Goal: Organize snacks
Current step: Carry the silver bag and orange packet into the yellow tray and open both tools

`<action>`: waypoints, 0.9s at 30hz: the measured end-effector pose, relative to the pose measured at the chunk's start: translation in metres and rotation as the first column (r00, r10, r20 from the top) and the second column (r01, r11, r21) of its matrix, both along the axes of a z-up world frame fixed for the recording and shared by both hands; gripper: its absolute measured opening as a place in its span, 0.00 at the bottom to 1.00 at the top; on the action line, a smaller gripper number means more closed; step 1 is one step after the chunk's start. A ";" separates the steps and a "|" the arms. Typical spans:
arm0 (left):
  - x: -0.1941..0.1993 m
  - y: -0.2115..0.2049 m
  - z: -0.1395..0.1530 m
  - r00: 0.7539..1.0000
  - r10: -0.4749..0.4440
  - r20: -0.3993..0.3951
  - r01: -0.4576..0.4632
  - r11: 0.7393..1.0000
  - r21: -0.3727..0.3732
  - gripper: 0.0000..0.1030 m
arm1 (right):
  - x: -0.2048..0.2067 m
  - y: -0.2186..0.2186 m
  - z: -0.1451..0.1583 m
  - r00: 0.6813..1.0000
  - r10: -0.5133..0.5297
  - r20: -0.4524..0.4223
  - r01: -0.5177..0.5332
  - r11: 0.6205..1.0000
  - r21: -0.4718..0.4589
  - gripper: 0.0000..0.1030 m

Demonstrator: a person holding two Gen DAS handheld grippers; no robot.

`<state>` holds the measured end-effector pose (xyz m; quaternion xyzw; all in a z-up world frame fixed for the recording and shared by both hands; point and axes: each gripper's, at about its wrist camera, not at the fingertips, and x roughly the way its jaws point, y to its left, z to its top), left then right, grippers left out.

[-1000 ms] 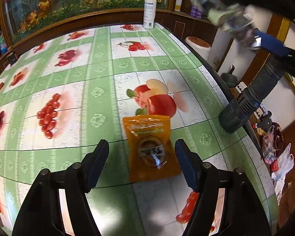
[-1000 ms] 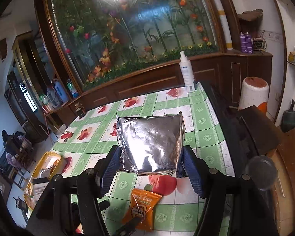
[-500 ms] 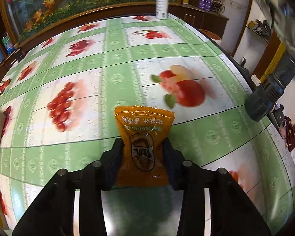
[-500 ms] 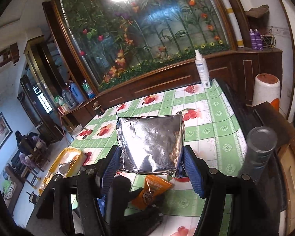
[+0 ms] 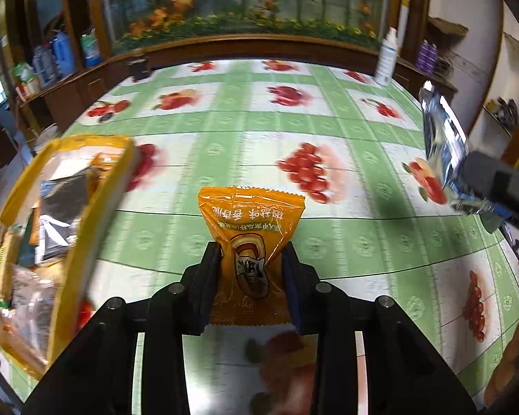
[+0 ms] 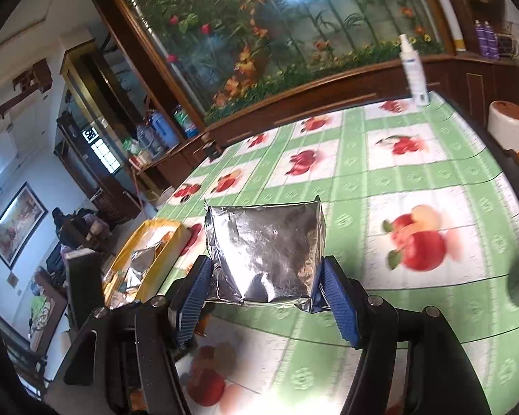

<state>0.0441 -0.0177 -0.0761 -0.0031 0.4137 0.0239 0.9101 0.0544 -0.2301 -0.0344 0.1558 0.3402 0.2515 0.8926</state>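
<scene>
Orange snack packet pinched between fingers of left tool, jaws narrow, packet lifted off green fruit-print worktop. Silver foil bag clamped across its width by right tool, blue pads pressing both sides, held above worktop. Yellow tray of snacks at 9 o'clock of left view. White spray bottle upright at far edge, 1 o'clock

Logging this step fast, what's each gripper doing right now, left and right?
Left gripper: shut on the orange snack packet, held above the table.
Right gripper: shut on the silver foil bag, also lifted.
</scene>
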 end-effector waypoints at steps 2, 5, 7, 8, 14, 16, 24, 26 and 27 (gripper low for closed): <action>-0.006 0.015 0.004 0.999 0.030 0.018 -0.030 1.000 0.002 0.31 | -0.001 0.015 -0.005 1.000 0.024 -0.009 -0.024 1.000 0.000 0.64; -0.013 0.037 0.007 0.997 0.065 0.030 -0.065 0.998 -0.005 0.31 | -0.001 0.040 -0.009 0.998 0.063 -0.019 -0.063 0.998 -0.006 0.64; -0.017 0.050 0.008 0.995 0.090 0.036 -0.089 0.996 -0.009 0.31 | -0.002 0.054 -0.010 0.997 0.081 -0.020 -0.081 0.997 -0.010 0.64; -0.019 0.055 0.009 0.994 0.099 0.038 -0.098 0.995 -0.012 0.31 | -0.003 0.062 -0.010 0.995 0.093 -0.020 -0.093 0.996 -0.011 0.64; -0.029 0.086 0.011 0.987 0.154 0.047 -0.153 0.988 -0.024 0.31 | -0.006 0.097 -0.014 0.990 0.140 -0.026 -0.140 0.990 -0.014 0.64; -0.034 0.096 0.013 0.984 0.172 0.055 -0.170 0.985 -0.028 0.31 | -0.008 0.107 -0.016 0.987 0.155 -0.030 -0.156 0.988 -0.018 0.64; -0.046 0.126 0.019 0.971 0.228 0.071 -0.227 0.974 -0.020 0.31 | -0.015 0.150 -0.022 0.973 0.230 -0.037 -0.231 0.972 -0.050 0.64; -0.049 0.134 0.018 0.968 0.239 0.069 -0.239 0.971 -0.020 0.31 | -0.017 0.160 -0.023 0.969 0.246 -0.037 -0.248 0.967 -0.060 0.64; -0.050 0.137 0.018 0.967 0.246 0.069 -0.245 0.969 -0.018 0.31 | -0.019 0.165 -0.023 0.966 0.256 -0.035 -0.258 0.964 -0.068 0.64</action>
